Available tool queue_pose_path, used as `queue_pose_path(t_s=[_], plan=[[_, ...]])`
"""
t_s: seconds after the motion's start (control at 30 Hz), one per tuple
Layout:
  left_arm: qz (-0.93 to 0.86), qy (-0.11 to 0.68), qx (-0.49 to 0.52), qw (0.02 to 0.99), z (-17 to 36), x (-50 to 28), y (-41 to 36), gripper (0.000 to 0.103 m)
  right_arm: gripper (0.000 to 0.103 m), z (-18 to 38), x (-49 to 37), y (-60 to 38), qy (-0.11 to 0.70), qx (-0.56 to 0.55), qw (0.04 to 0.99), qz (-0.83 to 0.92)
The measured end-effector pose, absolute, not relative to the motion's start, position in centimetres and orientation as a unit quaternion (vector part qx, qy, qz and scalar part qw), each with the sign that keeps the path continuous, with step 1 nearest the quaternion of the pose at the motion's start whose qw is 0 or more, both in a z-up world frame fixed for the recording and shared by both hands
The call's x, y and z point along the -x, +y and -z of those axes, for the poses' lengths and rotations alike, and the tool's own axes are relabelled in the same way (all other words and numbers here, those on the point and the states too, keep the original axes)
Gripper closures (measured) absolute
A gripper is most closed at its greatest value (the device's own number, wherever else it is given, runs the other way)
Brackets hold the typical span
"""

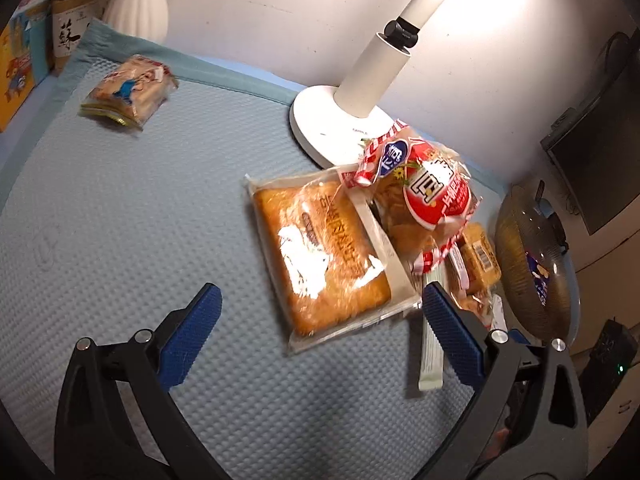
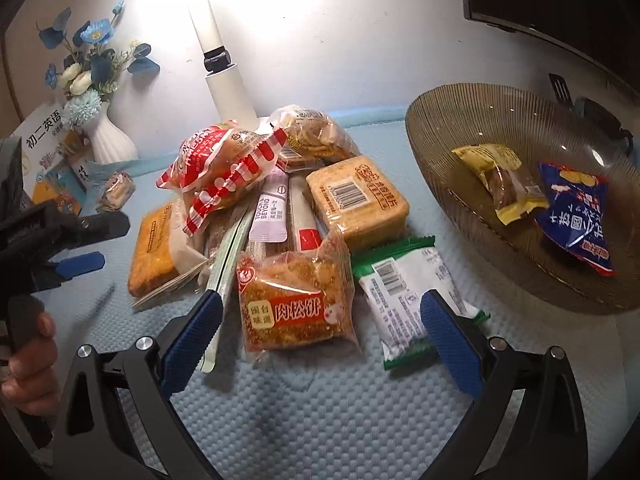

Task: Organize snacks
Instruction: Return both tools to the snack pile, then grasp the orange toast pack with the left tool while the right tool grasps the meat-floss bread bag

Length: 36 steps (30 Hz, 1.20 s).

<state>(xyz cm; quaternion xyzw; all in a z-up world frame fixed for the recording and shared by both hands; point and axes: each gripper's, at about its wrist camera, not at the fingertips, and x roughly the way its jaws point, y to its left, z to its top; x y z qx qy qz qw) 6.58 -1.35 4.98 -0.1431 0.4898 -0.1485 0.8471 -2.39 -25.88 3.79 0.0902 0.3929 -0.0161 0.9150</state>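
The right gripper (image 2: 320, 320) hangs over the near edge of the snack pile with its jaws spread wide and holding nothing. Dead ahead at twelve o'clock, between the two blue pads, lies the meat-floss cake packet (image 2: 294, 304) — flat on the counter (image 2: 320, 420), its long side running across the gap, so a straight drop and squeeze looks like the likely move. A green-and-white packet (image 2: 412, 304) lies just beside it at two o'clock, partly under the right pad. The glass bowl (image 2: 440, 152), further round at two o'clock, already holds a yellow packet (image 2: 496, 178) and a blue bag (image 2: 576, 216).

The left gripper (image 1: 320, 312) is also wide open and empty, with a flat bread packet (image 1: 324, 256) at twelve o'clock and the red-striped bun bag (image 1: 424, 196) beyond at one. The right hand sits nearer the bowl.

Only the left view shows a stray snack packet (image 1: 128, 92) well apart at ten o'clock; only the right view looks into the bowl.
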Motion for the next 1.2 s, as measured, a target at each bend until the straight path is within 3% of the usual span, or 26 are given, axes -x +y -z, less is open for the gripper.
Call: queue_pose_path(t_s=[0.47,0.53,0.57,0.67,0.77,0.93,0.97,1.0,1.03,1.2], plan=[[0.108,0.484,0.098,0.863,-1.4,-9.6,-6.0,0.005,0.007,-2.6,1.3,-24.2,0.393,-0.047,0.918,-0.016],[0.103,0.481,0.073,0.868,-1.5,-9.4,-6.3,0.015,0.015,-2.6,1.3,-23.9,0.394,-0.040,0.918,-0.021],[0.104,0.480,0.056,0.869,-1.5,-9.2,-6.4,0.020,0.023,-2.6,1.3,-23.7,0.395,-0.038,0.917,-0.026],[0.119,0.478,0.039,0.869,-1.7,-8.3,-5.6,0.025,0.041,-2.3,1.3,-23.4,0.404,-0.037,0.913,-0.036],[0.122,0.474,0.022,0.872,-1.9,-6.6,-4.0,0.026,0.042,-2.4,1.8,-23.5,0.405,-0.043,0.912,-0.050],[0.119,0.468,0.013,0.876,-2.1,-3.1,0.2,0.027,0.039,-2.5,3.4,-23.1,0.425,-0.047,0.903,-0.053],[0.118,0.466,0.010,0.877,-2.1,-2.3,1.0,0.027,0.031,-2.5,4.1,-23.0,0.433,-0.057,0.898,-0.048],[0.118,0.462,0.006,0.879,-2.1,-1.6,1.6,0.026,0.012,-2.5,5.0,-23.0,0.437,-0.079,0.894,-0.057],[0.116,0.457,0.004,0.882,-2.2,-0.9,2.2,0.026,0.007,-2.4,5.9,-23.0,0.436,-0.108,0.891,-0.070],[0.111,0.445,0.027,0.888,-2.2,-0.2,4.3,0.026,0.008,-2.7,9.7,-20.6,0.443,-0.118,0.878,-0.135]])
